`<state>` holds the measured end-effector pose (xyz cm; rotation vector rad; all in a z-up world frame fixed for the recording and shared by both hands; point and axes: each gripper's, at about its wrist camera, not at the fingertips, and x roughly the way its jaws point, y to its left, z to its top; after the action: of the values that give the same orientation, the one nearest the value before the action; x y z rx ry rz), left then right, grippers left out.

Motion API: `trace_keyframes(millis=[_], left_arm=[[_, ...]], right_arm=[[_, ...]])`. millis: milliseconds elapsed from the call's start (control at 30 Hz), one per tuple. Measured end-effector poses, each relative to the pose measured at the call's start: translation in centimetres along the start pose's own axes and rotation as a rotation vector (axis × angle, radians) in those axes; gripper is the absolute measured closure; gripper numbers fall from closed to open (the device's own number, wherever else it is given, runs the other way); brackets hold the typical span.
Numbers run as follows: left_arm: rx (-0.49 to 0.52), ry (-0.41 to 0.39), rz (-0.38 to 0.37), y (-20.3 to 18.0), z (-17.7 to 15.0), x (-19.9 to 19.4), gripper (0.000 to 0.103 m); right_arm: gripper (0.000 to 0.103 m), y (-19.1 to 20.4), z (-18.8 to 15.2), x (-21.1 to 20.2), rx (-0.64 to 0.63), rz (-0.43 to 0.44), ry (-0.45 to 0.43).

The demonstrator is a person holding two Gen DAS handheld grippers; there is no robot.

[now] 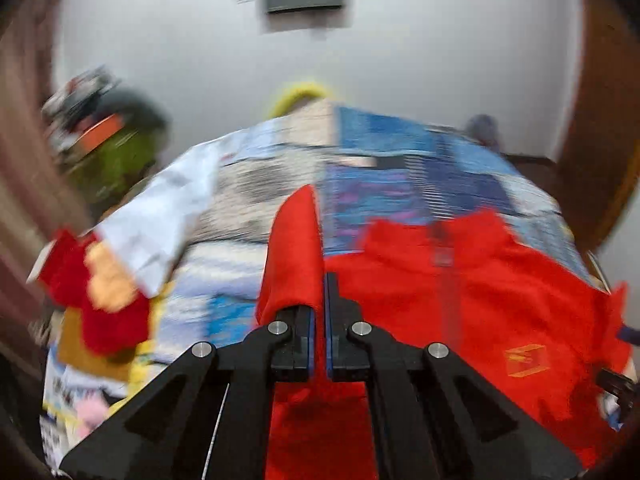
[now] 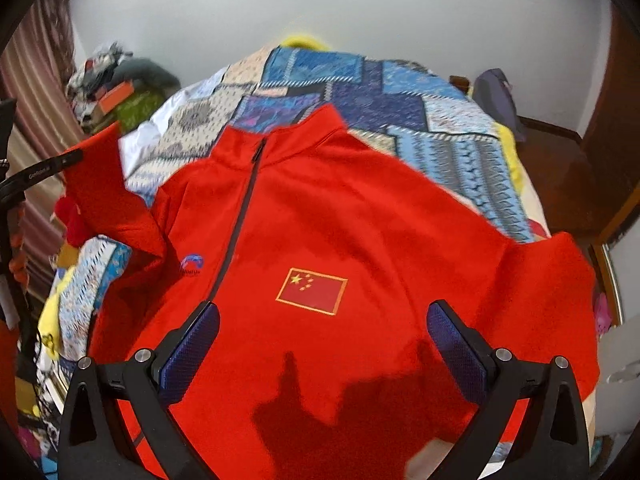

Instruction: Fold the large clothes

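A red zip jacket with a flag patch lies front up on a patchwork bedspread. My left gripper is shut on the jacket's red sleeve, which stands up between the pads; the jacket body spreads to its right. In the right wrist view that sleeve is lifted at the left, with the left gripper's arm beside it. My right gripper is open and empty, hovering over the jacket's lower front.
A pile of clothes and boxes sits at the bed's far left by a curtain. A wooden door and floor are on the right. More loose items lie at the bed's left edge.
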<state>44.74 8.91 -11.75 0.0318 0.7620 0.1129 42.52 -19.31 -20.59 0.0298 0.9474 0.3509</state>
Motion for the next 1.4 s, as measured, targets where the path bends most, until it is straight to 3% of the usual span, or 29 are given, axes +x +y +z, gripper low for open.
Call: trace_keyframes(millis=[100,267,400,500,667,733,800,833,1000,1200,1300,1400], left_arm=[[0.088,0.019,-0.074,-5.9,-0.9,0.4,0.101],[0.208,0.148,-0.171,-13.6,-5.2,3.0,0.101],[0.218,0.295,-0.260,-16.6,-9.2,5.2,0.101],[0.220,0.347,-0.275,-17.1,-10.8,5.6,0.100],[0.233,0.355,-0.267,-14.0,-11.5,4.0,0.082],[0.191,0.340,-0.253,-11.5,-11.2,3.0,0.061],[0.132,0.307,-0.226,-8.3,-10.6,2.0,0.045],[0.096,0.281,-0.204,-6.4,-10.4,1.6,0.043],[0.005,0.244,-0.091,1.4,-10.5,0.8,0.042],[-0.037,0.282,0.065,7.7,-12.7,2.9,0.041],[-0.053,0.319,0.080,9.2,-14.0,4.7,0.042],[-0.086,0.343,0.023,10.1,-15.0,6.2,0.044]], right_arm=[[0.000,-1.4,-0.2,-1.6,0.015,-0.005,-0.025],[0.000,-4.4,-1.5,-4.1,0.017,-0.055,-0.046],[0.000,-6.4,-2.5,-5.0,0.013,-0.091,-0.030],[0.000,-7.2,-3.1,-5.1,0.008,-0.101,-0.012],[0.000,-6.3,-3.1,-4.5,-0.009,-0.067,0.010],[0.000,-5.4,-2.6,-3.8,-0.010,-0.040,0.020],[0.000,-4.1,-1.8,-2.8,-0.010,-0.013,0.031],[0.000,-3.5,-1.5,-2.4,-0.010,-0.001,0.038],[0.000,0.8,0.2,1.1,-0.025,0.084,0.096],[0.000,7.4,1.7,5.5,-0.127,0.126,0.163],[0.000,10.6,1.9,7.8,-0.201,0.131,0.206],[0.000,14.3,1.6,11.2,-0.287,0.109,0.261]])
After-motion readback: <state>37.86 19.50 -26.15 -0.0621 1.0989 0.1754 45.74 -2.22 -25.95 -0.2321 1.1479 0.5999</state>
